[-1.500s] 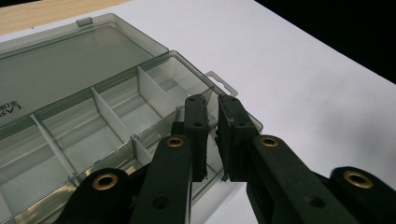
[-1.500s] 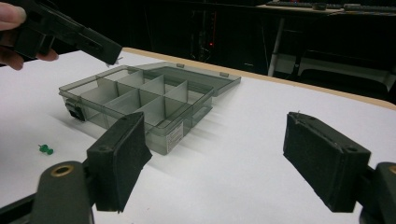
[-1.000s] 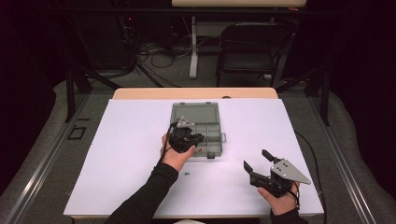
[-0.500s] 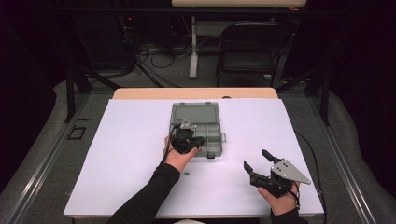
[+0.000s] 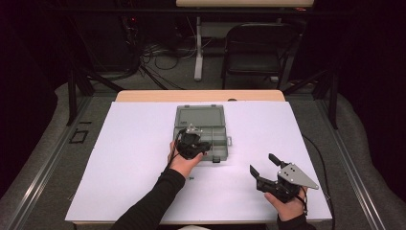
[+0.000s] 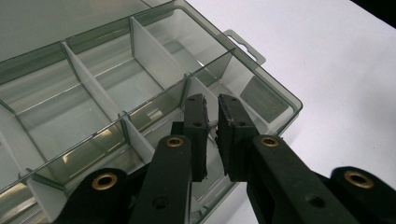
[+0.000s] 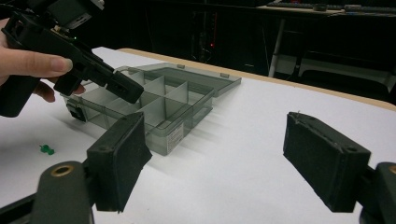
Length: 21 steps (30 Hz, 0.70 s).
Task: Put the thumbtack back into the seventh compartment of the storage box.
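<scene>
Compartment box (image 5: 203,127), lid open: counter centre, toward far edge. Left tongs (image 6: 211,123) over its near-right compartment, nearly shut, small pale item btwn pads. Right tongs (image 7: 224,158) wide, empty, near-right corner.

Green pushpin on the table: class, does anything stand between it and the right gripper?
Nothing visible does. Only bare white table lies between the green pushpin and the open right gripper; the left gripper is aside, over the compartment box.

box (image 5: 201,125) mid-table, lid behind | left gripper (image 5: 207,145) in front compartment | right gripper (image 5: 261,164) right-front, apart
</scene>
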Motion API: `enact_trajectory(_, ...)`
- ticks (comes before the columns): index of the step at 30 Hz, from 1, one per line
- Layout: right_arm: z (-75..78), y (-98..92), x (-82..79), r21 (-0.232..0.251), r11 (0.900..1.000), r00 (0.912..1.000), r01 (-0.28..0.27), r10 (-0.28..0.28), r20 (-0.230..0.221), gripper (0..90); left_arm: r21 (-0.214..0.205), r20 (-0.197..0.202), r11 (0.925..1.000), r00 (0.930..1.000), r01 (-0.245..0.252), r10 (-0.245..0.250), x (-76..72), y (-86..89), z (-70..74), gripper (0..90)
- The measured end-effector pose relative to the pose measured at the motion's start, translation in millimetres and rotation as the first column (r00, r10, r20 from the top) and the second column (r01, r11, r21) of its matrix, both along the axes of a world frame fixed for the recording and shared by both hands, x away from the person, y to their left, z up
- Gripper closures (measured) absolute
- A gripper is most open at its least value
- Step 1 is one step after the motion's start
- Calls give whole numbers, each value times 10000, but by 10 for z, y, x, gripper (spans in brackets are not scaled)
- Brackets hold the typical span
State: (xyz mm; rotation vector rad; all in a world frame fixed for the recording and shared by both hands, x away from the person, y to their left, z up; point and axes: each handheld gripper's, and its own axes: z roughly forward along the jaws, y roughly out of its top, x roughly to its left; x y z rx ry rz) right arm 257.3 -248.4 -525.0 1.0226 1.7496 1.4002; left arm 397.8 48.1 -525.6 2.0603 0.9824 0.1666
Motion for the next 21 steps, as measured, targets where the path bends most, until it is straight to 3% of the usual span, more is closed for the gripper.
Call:
enact_trajectory(7,1,-1,-1,28,10000,10000,0,0,-14,208,17,-7,10000,10000,10,-10,-2,-10,-18,821)
enact_trajectory(11,1,-1,-1,14,10000,10000,-9,9,-11,209,2,59,10000,10000,-13,13,-6,4,-24,768)
enact_trajectory(15,2,-2,-2,35,10000,10000,-1,1,-11,209,-15,181,9999,9998,-125,125,-14,33,-5,678)
enact_trajectory(21,1,0,-2,25,10000,10000,0,0,-12,208,-397,432,9992,9990,-100,117,-55,101,73,529)
